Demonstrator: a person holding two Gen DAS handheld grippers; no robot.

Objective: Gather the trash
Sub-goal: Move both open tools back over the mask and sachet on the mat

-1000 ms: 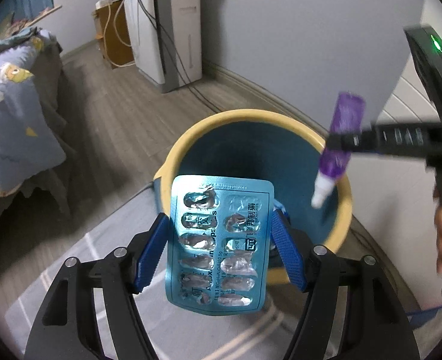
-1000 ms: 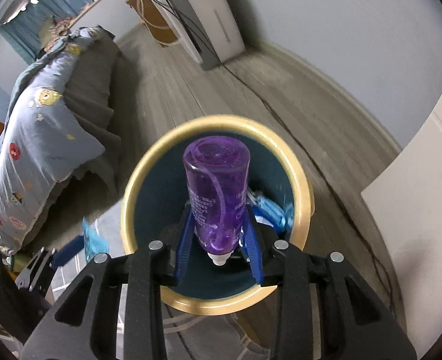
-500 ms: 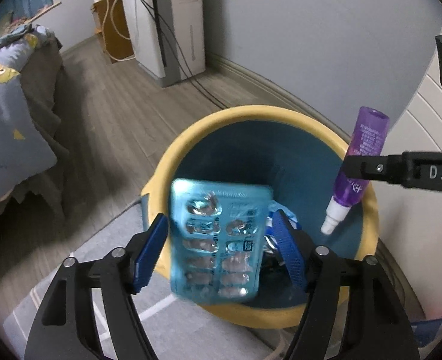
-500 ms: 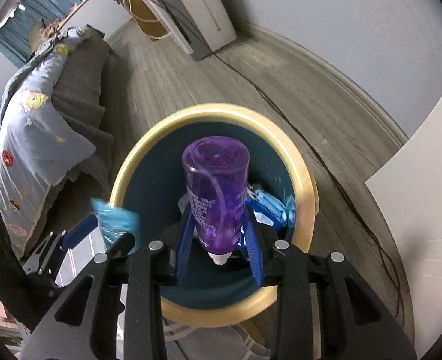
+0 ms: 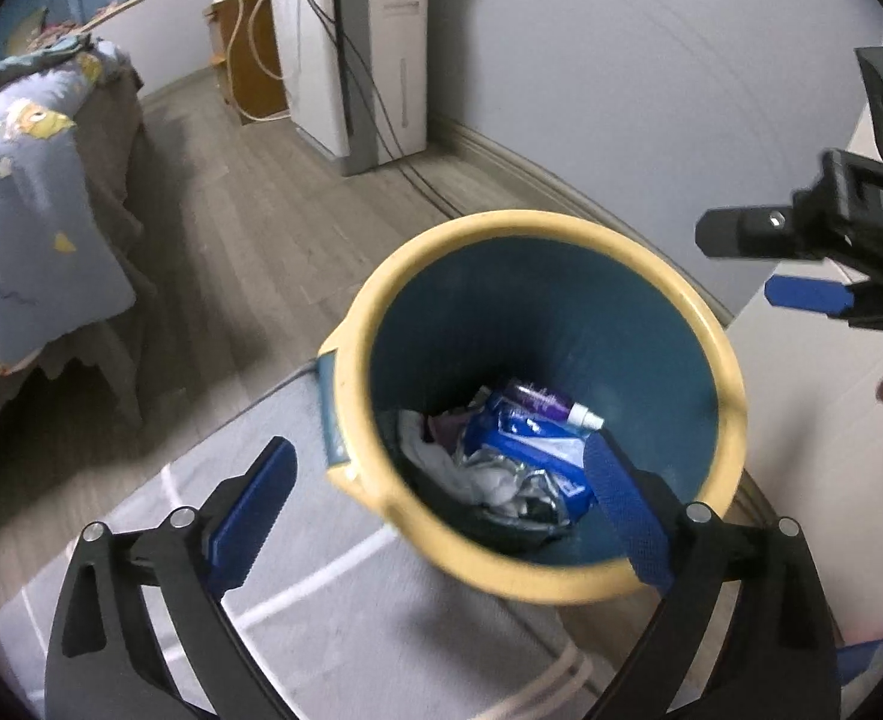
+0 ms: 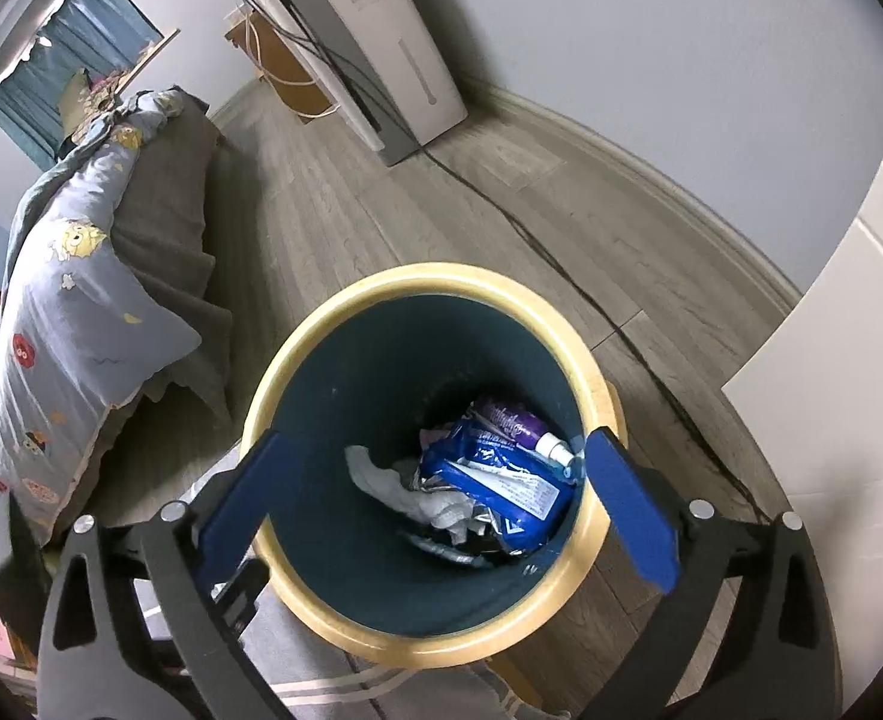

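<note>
A round bin with a yellow rim (image 5: 561, 227) (image 6: 333, 312) and dark blue inside stands on the floor. The purple bottle (image 5: 540, 401) (image 6: 510, 420) lies in it on blue wrappers (image 5: 537, 450) (image 6: 495, 480) and white tissue (image 6: 381, 483). The blister pack is not clearly visible. My left gripper (image 5: 441, 498) is open and empty over the bin's near rim. My right gripper (image 6: 435, 498) is open and empty above the bin; it also shows in the left wrist view (image 5: 801, 264) at the right.
A bed with a patterned quilt (image 5: 15, 210) (image 6: 69, 300) is on the left. A white appliance (image 5: 381, 42) (image 6: 381, 42) with cables stands by the far wall. A grey rug (image 5: 261, 600) lies under the bin. A white cabinet (image 6: 849, 372) is on the right.
Both grippers opened. The blister pack left my left gripper and the purple bottle left my right gripper; the bottle now lies in the bin.
</note>
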